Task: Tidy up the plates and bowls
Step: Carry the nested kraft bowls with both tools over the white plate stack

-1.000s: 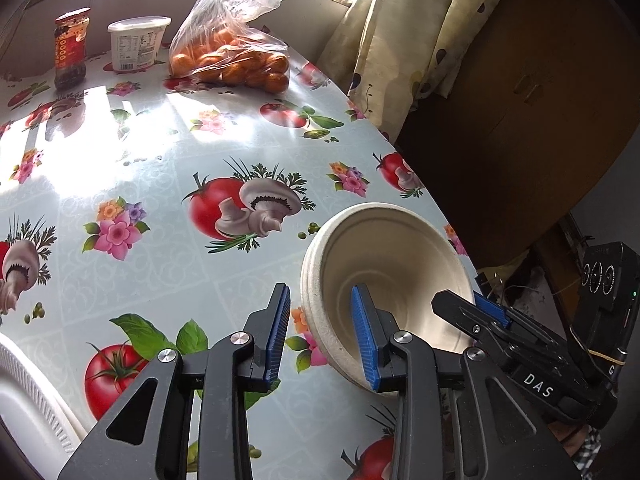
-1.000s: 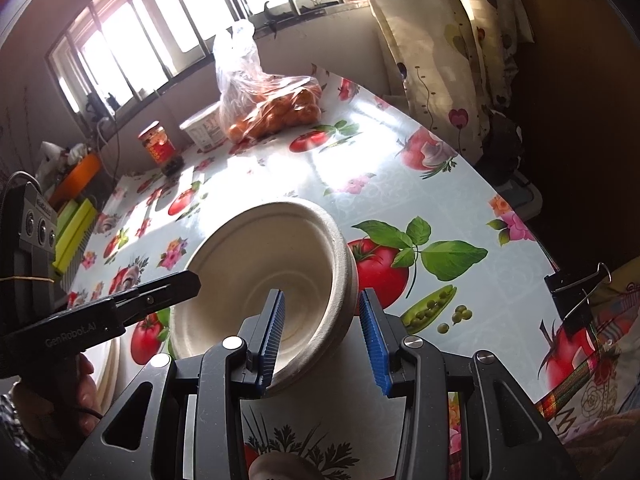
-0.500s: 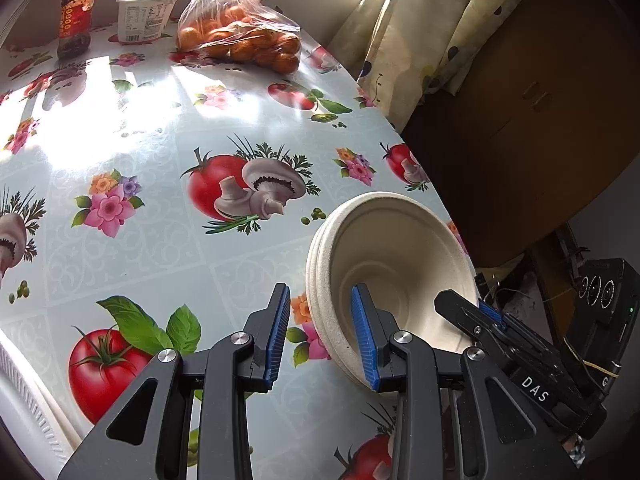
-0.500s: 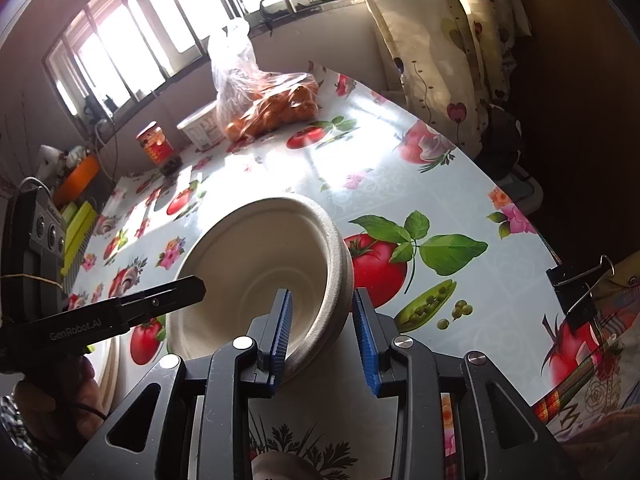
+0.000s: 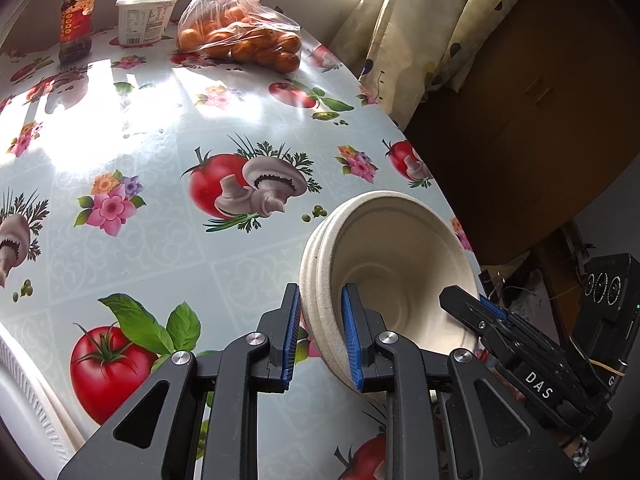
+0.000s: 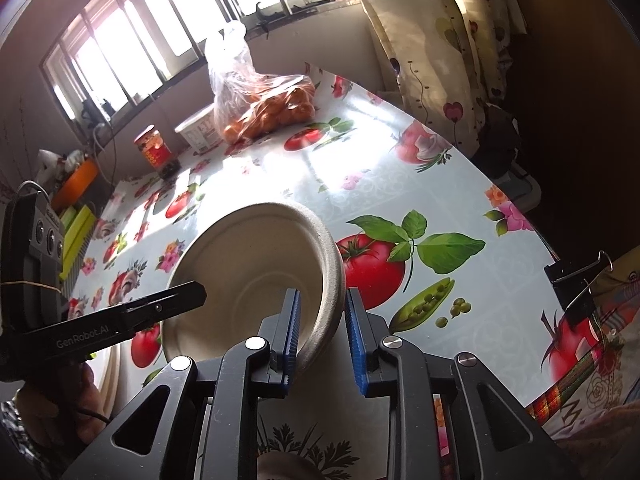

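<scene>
A stack of cream paper bowls [image 5: 392, 264] sits tilted near the table's right edge; it also shows in the right wrist view [image 6: 248, 264]. My left gripper [image 5: 320, 332] straddles the stack's left rim, one pad outside and one inside, closed onto it. My right gripper [image 6: 322, 332] straddles the opposite rim the same way, pads close on it. The right gripper's fingers [image 5: 496, 316] show at the bowls' far side in the left wrist view. A white plate's rim [image 5: 28, 412] lies at the bottom left.
A bag of oranges [image 5: 244, 36], a white tub [image 5: 146, 18] and a red jar [image 5: 76, 24] stand at the table's far end by the window. The table edge runs just right of the bowls, with a curtain [image 5: 416, 32] beyond. A binder clip [image 6: 576, 280] grips the tablecloth edge.
Both grippers have narrowed onto the bowl stack's rims. The stack has tilted up on its side and the left view has shifted toward the table's far end.
</scene>
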A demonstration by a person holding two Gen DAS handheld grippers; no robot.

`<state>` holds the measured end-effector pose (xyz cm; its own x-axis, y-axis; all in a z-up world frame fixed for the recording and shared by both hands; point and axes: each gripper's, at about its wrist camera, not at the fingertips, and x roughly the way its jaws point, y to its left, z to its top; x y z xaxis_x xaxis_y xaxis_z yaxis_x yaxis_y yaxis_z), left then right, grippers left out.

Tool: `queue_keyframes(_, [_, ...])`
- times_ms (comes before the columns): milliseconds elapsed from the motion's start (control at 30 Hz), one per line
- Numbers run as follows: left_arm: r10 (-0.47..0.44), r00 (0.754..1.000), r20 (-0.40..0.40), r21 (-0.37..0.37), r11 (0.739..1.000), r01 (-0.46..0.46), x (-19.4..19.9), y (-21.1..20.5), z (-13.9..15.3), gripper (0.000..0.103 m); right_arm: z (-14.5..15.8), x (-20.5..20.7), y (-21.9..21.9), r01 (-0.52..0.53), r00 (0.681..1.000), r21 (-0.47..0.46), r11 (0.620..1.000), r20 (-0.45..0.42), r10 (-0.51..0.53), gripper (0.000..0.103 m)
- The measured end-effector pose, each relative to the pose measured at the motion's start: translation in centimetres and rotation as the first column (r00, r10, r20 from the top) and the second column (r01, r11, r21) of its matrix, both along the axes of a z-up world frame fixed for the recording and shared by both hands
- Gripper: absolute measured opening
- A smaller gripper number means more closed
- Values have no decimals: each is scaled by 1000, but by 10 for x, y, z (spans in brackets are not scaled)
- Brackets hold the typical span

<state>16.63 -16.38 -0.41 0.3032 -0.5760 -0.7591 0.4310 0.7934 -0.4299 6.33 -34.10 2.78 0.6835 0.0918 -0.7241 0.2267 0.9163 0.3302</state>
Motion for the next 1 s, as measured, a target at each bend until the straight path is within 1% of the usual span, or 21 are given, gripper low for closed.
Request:
queue_keyframes(500, [22,1000,5,6,1000,-22,-4,5,6,21,4,2,2,-6,1000,-7,1000,-5,6,20])
queue_keyframes(800, [62,998,10,-2,998,-62,-7,24,15,21,14,5,14,-40,999,-1,999,5,40,20])
queue_keyframes(1000, [97,995,24,0,995,-98,-14,44,21,21,20,10,32,-79,997,1,997,5,79,20])
